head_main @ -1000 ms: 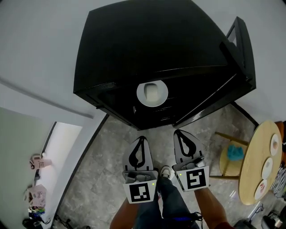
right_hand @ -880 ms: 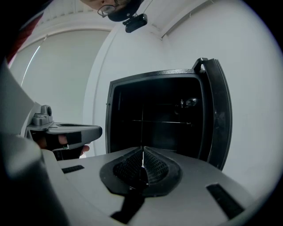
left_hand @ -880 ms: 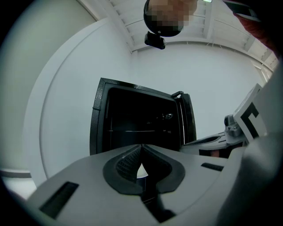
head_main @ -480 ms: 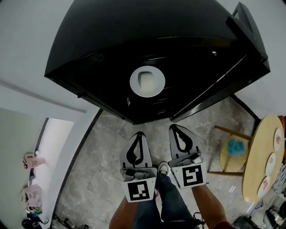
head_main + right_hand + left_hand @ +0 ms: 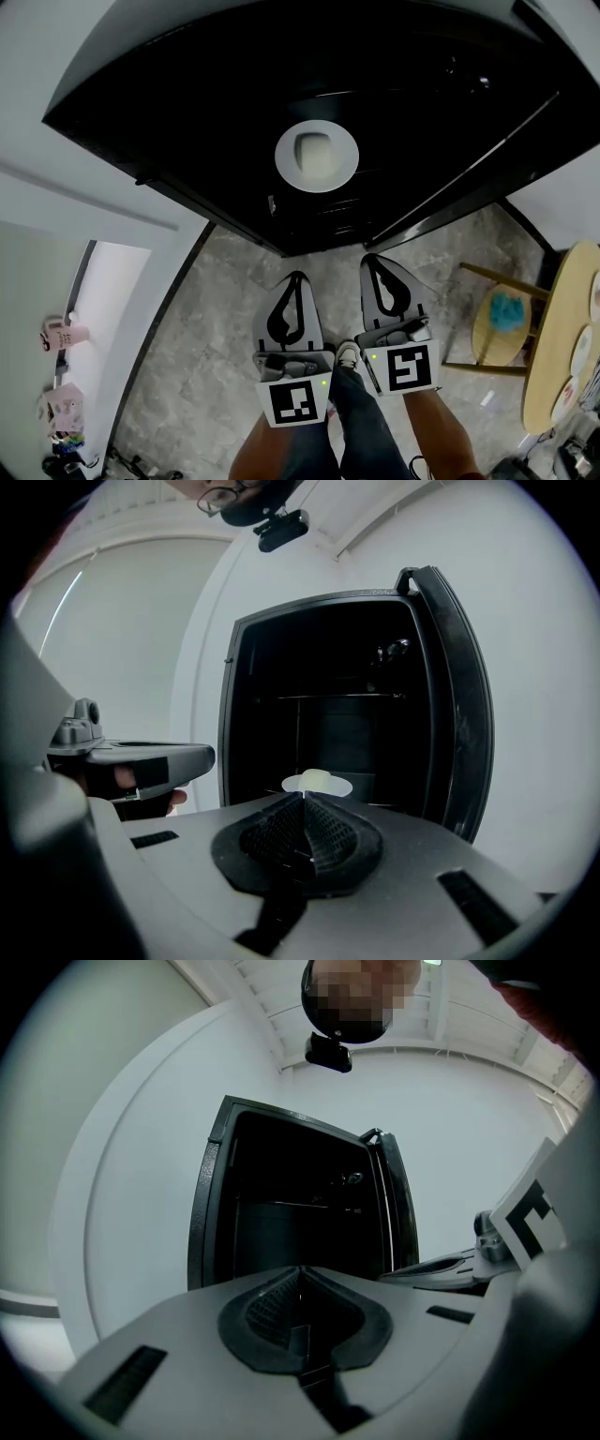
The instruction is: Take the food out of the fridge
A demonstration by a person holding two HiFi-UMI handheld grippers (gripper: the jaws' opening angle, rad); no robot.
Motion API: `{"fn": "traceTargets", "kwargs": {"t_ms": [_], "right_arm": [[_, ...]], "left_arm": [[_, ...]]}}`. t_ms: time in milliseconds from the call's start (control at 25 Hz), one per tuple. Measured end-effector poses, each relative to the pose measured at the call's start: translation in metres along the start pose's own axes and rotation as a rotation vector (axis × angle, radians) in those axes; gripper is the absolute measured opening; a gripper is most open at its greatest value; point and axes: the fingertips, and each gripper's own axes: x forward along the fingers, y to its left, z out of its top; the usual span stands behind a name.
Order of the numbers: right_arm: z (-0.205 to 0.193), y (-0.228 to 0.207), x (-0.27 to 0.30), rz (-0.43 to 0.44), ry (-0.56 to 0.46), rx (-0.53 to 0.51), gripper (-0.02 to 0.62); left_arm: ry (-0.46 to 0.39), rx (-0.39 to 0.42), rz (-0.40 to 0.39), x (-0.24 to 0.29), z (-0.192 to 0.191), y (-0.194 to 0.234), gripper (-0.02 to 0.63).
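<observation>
The black fridge (image 5: 234,103) stands open, its door (image 5: 487,173) swung out to the right. Inside, on a shelf, sits a white plate (image 5: 285,159) with a pale piece of food (image 5: 317,154) on it. The left gripper (image 5: 295,278) and right gripper (image 5: 378,262) hang side by side on the near side, apart from the fridge. Each has its jaws pressed together with nothing between them.

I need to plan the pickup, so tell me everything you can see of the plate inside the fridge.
The plate is round, pale and shallow, and looks like ceramic or plastic. A pale, rounded lump of food sits at its centre. The plate lies flat inside the open black fridge, low down and near the front opening. Only the food and the dark surface under the plate touch it.
</observation>
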Motion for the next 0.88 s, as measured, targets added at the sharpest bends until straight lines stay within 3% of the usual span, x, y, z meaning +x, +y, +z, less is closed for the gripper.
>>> {"fn": "traceTargets", "kwargs": {"t_ms": [400,560,880], "right_arm": [[-0.042,0.000,0.013,-0.012,0.014,0.012,0.023],[-0.055,-0.001,0.009,0.001,0.071,-0.013,0.023],[-0.057,-0.003,0.012,-0.011,0.084,0.036,0.023]], "left_arm": [[-0.017,0.005,0.027,0.011,-0.038,0.015,0.014],[-0.022,-0.001,0.026,0.013,-0.040,0.012,0.012],[-0.031,-0.003,0.013,0.015,-0.034,0.011,0.014]]}}
